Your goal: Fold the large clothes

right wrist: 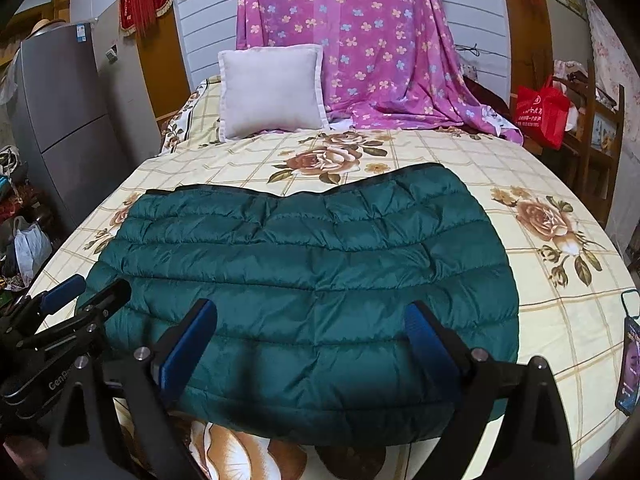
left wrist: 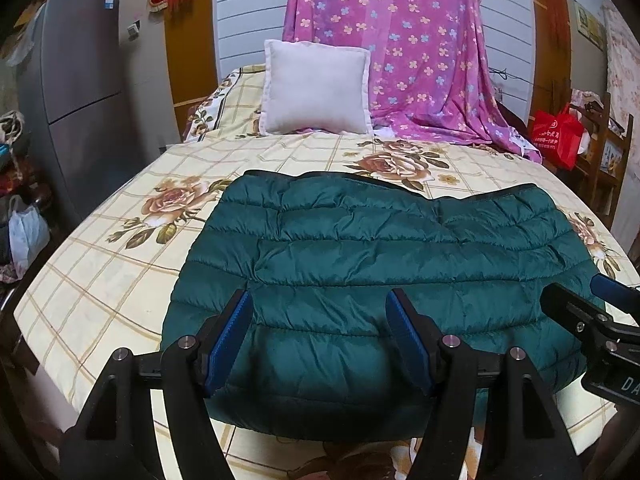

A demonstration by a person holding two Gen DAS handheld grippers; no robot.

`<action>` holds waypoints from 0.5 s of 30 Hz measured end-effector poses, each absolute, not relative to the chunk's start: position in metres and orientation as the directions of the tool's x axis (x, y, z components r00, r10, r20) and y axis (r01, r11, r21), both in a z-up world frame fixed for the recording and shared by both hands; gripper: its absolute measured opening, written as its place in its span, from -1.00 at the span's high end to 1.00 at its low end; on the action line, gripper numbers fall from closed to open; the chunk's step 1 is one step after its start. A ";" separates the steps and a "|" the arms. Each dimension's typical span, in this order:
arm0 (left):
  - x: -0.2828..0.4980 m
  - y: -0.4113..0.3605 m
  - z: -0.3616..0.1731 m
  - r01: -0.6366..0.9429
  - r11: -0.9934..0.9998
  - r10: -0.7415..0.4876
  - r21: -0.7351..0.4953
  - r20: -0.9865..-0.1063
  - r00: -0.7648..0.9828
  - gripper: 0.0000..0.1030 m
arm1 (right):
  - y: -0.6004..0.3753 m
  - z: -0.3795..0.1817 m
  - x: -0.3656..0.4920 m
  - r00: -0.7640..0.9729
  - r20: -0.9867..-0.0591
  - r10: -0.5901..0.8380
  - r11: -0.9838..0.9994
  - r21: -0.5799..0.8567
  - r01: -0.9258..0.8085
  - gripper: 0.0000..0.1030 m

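A dark green quilted puffer jacket (left wrist: 360, 264) lies folded into a wide rectangle on the bed, its rounded fold toward me; it also shows in the right wrist view (right wrist: 304, 280). My left gripper (left wrist: 320, 308) is open and empty, hovering over the jacket's near left part. My right gripper (right wrist: 312, 320) is open and empty over the jacket's near middle. The right gripper shows at the right edge of the left view (left wrist: 592, 312); the left gripper shows at the left edge of the right view (right wrist: 80, 300).
The bed has a cream floral sheet (left wrist: 120, 272). A white pillow (left wrist: 316, 88) and a purple flowered cloth (left wrist: 400, 48) stand at the head. A phone (right wrist: 630, 364) lies at the bed's right edge. A grey fridge (left wrist: 88, 92) stands left, a red bag (left wrist: 558, 136) right.
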State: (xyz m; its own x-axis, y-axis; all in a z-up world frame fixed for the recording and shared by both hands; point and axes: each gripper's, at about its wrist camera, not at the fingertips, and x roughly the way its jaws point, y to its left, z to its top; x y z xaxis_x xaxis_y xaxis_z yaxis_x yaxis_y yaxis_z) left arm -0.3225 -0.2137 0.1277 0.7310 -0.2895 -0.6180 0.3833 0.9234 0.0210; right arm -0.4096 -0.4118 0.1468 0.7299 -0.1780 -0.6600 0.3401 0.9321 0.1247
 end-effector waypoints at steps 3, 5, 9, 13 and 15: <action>-0.323 -0.214 0.128 0.385 0.923 -0.290 0.021 -0.620 0.729 0.02 | -0.414 0.145 -0.410 0.729 -0.660 -0.182 0.928 0.130 0.349 -0.88; -0.323 -0.214 0.127 0.384 0.923 -0.289 0.022 -0.620 0.730 0.02 | -0.417 0.144 -0.410 0.728 -0.661 -0.180 0.925 0.138 0.354 -0.88; -0.323 -0.215 0.127 0.387 0.922 -0.293 0.018 -0.622 0.726 0.02 | -0.420 0.143 -0.410 0.725 -0.665 -0.179 0.922 0.143 0.359 -0.89; -0.323 -0.215 0.127 0.387 0.922 -0.291 0.020 -0.622 0.727 0.02 | -0.421 0.141 -0.409 0.723 -0.669 -0.174 0.922 0.146 0.357 -0.89; -0.323 -0.215 0.127 0.387 0.922 -0.292 0.019 -0.622 0.727 0.02 | -0.422 0.139 -0.408 0.721 -0.673 -0.167 0.922 0.153 0.356 -0.89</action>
State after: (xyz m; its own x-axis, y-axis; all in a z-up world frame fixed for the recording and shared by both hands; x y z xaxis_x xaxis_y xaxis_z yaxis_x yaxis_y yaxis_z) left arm -0.3234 -0.2148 0.1269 0.7268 -0.2923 -0.6216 0.3870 0.9219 0.0190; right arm -0.4083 -0.4217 0.1390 0.7209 -0.1672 -0.6726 0.3565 0.9217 0.1530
